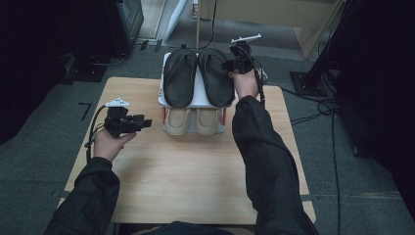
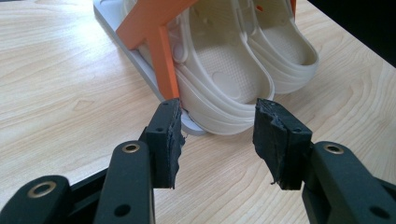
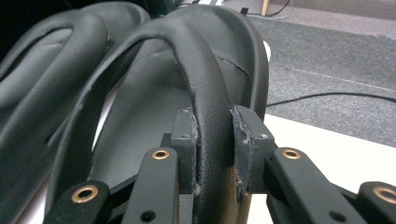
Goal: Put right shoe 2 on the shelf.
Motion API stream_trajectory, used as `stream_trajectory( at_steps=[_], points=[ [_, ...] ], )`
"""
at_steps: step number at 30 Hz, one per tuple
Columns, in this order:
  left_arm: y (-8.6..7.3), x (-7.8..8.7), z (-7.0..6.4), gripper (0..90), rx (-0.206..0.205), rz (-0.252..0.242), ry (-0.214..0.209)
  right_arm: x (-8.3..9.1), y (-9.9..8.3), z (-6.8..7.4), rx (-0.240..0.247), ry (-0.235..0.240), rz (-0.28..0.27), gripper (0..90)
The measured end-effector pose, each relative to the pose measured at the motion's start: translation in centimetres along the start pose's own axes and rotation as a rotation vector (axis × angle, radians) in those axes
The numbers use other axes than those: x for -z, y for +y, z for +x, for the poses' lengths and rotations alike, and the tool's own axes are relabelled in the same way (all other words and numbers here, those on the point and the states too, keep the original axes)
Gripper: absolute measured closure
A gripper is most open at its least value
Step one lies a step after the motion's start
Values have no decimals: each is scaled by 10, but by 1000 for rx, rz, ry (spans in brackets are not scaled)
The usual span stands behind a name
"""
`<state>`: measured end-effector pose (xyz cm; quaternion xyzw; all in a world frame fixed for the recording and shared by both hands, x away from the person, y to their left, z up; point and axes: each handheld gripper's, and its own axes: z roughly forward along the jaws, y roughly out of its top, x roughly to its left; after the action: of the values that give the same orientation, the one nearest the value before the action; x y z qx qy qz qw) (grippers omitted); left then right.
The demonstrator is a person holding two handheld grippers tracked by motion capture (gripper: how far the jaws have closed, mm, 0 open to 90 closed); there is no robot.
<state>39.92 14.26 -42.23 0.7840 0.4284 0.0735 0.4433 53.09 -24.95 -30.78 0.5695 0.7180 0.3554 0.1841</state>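
Over at the left, the left gripper [image 1: 139, 122] is hovering above the table [image 1: 186, 176], jaws standing wide apart around nothing, pointing toward the beige clogs [image 2: 233, 79] on the rack's [image 1: 195, 100] lower tier. To the right, the right gripper [image 3: 214, 135] is pinching the strap of the right black slipper [image 1: 215, 76] on the top tier; the slipper's long axis is running away from the person.

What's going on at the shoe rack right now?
The right gripper has its jaws shut on the strap of the right-hand black slipper on the rack's top shelf. The other black slipper lies beside it. The left gripper is open over the table, pointing at the cream clogs on the lower shelf and holding nothing.
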Motion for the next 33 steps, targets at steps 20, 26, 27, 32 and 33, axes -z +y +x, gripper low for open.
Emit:
stream_trajectory(
  at_steps=[20, 26, 27, 32, 33],
  points=[
    [4, -6, -4, 520, -2, -4, 2, 45, -17, -27, 78, 74, -76, 736],
    [4, -7, -3, 520, -6, -4, -2, 34, -42, -36, 75, 61, -36, 721],
    [4, -7, -3, 520, -3, -3, 0, 32, -46, -36, 72, 63, -30, 720],
    [4, -9, -2, 517, -1, -3, -1, 24, -53, -31, 94, 94, -28, 709],
    [4, -9, -2, 517, 0, -3, -1, 23, -53, -30, 94, 98, -27, 709]
  ],
)
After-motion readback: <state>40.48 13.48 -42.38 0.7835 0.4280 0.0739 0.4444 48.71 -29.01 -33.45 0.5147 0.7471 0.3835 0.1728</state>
